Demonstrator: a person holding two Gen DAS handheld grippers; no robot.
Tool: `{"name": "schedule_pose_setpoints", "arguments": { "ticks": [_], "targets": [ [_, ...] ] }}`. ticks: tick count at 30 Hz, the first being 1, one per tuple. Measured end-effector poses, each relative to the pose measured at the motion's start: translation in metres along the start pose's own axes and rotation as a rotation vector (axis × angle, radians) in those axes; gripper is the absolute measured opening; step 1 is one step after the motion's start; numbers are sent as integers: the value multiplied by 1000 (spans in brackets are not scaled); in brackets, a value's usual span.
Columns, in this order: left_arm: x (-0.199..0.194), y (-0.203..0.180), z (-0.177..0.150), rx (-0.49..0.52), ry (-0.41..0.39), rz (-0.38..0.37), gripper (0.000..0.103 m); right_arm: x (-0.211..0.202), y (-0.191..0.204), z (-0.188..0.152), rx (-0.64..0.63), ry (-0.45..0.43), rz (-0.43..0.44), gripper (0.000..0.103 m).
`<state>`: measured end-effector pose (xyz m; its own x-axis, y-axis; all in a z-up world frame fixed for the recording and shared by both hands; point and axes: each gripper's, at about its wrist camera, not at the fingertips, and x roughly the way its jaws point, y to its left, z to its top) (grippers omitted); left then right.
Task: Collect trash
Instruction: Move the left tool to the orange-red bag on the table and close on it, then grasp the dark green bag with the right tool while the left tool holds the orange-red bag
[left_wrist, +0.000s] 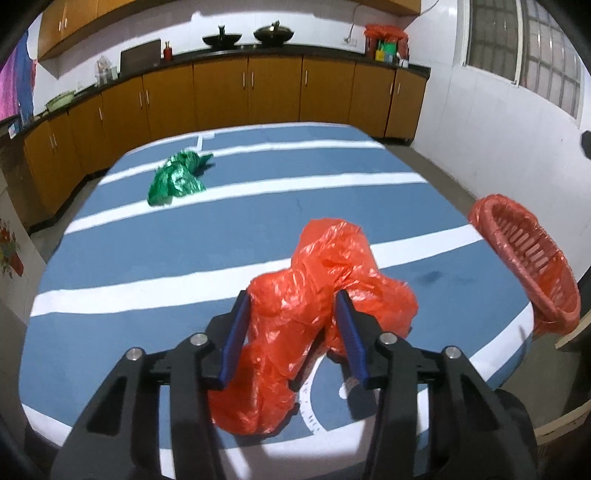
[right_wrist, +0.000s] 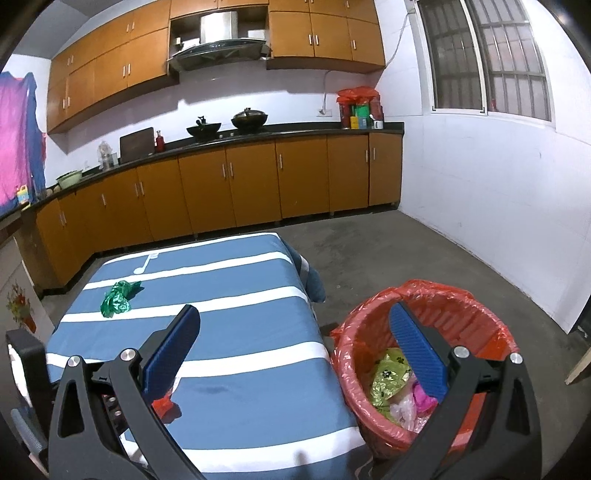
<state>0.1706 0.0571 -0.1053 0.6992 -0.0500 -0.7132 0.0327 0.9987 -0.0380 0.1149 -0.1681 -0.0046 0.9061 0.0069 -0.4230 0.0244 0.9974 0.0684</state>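
Observation:
My left gripper (left_wrist: 293, 299) is closed around a crumpled orange plastic bag (left_wrist: 325, 280), held above the blue-and-white striped table (left_wrist: 229, 236). A crumpled green plastic bag (left_wrist: 177, 179) lies on the far left of the table; it also shows in the right wrist view (right_wrist: 118, 299). My right gripper (right_wrist: 293, 319) is open and empty, high above the table's right edge and the red trash basket (right_wrist: 476, 321). The basket is lined with a red bag and holds a yellow-green wrapper (right_wrist: 388, 376) and pink and clear plastic. The basket shows in the left wrist view (left_wrist: 524, 254) beyond the table's right edge.
The basket stands on the grey concrete floor (right_wrist: 406, 251) right of the table. Orange kitchen cabinets (right_wrist: 236, 188) with a black counter run along the back wall. A white wall with a barred window (right_wrist: 487, 59) is at the right.

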Motion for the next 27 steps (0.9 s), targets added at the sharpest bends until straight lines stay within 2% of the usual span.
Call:
{"name": "schedule_pose_setpoints", "arguments": {
  "ticks": [6,14,23,27],
  "targets": [
    [11,3,6,-15,19,13,30,8,8,-3,-13,18,6,101],
    [10,25,16,-62,-5,43,26,22,32,-2,-63,33,39,101],
    [-15,106,29,-185,-62,144,26,56,95,9,-156,44,128,101],
    [-27,145,34,-244,-88,193,26,81,136,10,-188,75,208,101]
  ]
}}
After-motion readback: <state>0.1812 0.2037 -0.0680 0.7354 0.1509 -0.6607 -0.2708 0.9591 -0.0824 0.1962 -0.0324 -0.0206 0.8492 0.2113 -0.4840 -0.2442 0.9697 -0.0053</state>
